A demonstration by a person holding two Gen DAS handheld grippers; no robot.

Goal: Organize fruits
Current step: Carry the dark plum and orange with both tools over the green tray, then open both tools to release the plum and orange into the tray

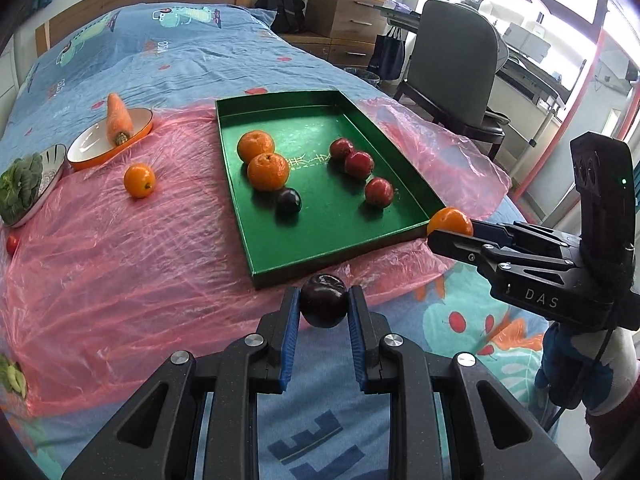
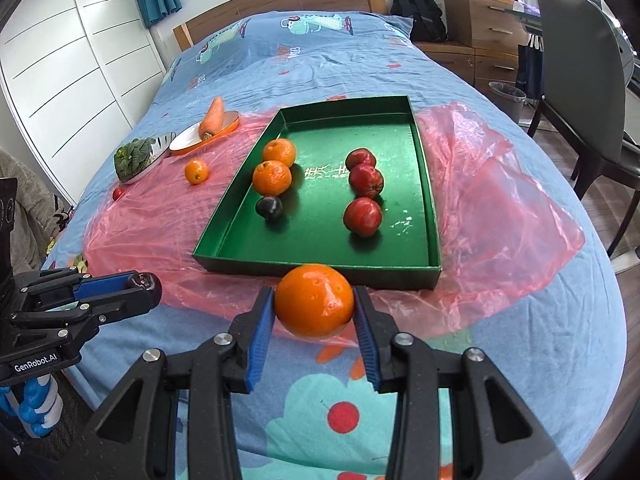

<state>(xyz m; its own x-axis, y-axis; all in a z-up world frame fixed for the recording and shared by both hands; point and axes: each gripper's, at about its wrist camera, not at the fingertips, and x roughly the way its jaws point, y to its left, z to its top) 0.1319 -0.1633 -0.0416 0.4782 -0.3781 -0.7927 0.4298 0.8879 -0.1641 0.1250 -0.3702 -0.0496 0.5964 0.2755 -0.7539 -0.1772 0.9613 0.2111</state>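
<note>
A bed [image 1: 168, 60] covered by a pink sheet [image 1: 120, 248] is seen in both wrist views. At 9 o'clock in the left view a greens plate [image 1: 48, 178] is noted, and beside it a bowl [image 1: 86, 152] holding a carrot [image 1: 117, 118]. A loose orange [image 1: 139, 180] lies on the sheet near the bowl, outside the tray. A small tomato [image 1: 12, 244] sits at the far 9 o'clock edge.

The green tray [image 1: 304, 248] is placed centrally. Inside it, along its left side, two oranges [image 1: 267, 171] are touching, with a dark plum [image 1: 289, 200] just beside the nearer one. Along the right side three red fruits [image 1: 359, 165] are lined up; the far two are touching.

The left gripper [image 1: 324, 300], at 6 o'clock, is clamped on a second plum [image 1: 323, 305], held just short of the tray's near wall. The right gripper [image 2: 314, 306] is clamped on an orange [image 2: 314, 300], held near the tray's near right corner.
</note>
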